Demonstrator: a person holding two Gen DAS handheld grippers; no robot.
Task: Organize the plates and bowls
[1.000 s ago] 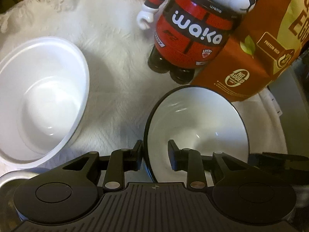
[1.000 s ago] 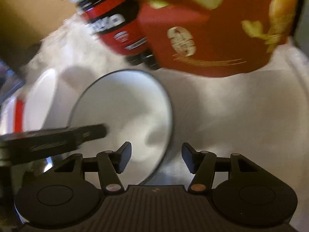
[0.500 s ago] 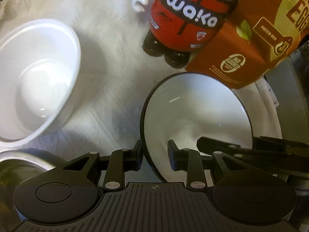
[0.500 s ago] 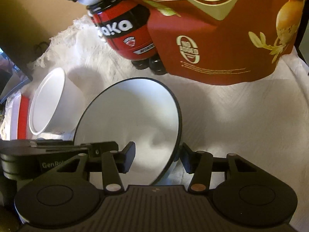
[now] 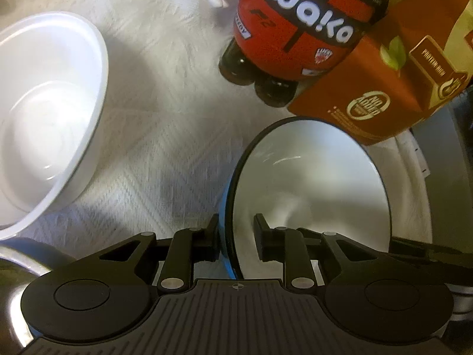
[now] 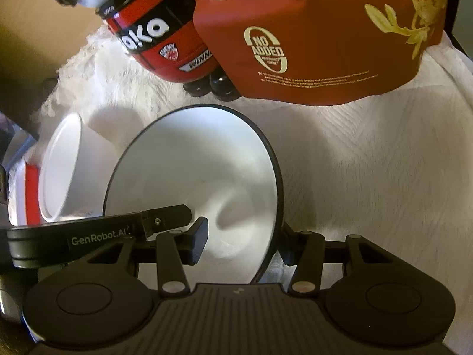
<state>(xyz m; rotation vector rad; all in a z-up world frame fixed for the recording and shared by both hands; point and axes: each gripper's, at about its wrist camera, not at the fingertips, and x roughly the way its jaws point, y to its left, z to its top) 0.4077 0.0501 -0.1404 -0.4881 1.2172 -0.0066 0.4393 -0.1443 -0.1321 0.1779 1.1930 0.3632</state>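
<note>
A blue bowl with a white inside and black rim (image 5: 310, 183) is held tilted over the white cloth. My left gripper (image 5: 236, 230) is shut on its left rim, one finger outside and one inside. My right gripper (image 6: 242, 236) straddles its right rim (image 6: 276, 195); the jaws look closed on it. The same bowl fills the middle of the right wrist view (image 6: 192, 177). A larger white bowl (image 5: 44, 112) stands to the left on the cloth, also in the right wrist view (image 6: 59, 171).
A red and black bear-shaped Waka bottle (image 5: 295, 29) and a red-brown snack bag (image 5: 399, 74) stand close behind the held bowl. A white and red container (image 6: 26, 195) lies beyond the white bowl. A metal rim (image 5: 17, 266) shows at lower left.
My right gripper has moved in from the right and closed over the blue bowl's right rim. My left gripper keeps its hold; the bowl has tilted and shifted slightly.
</note>
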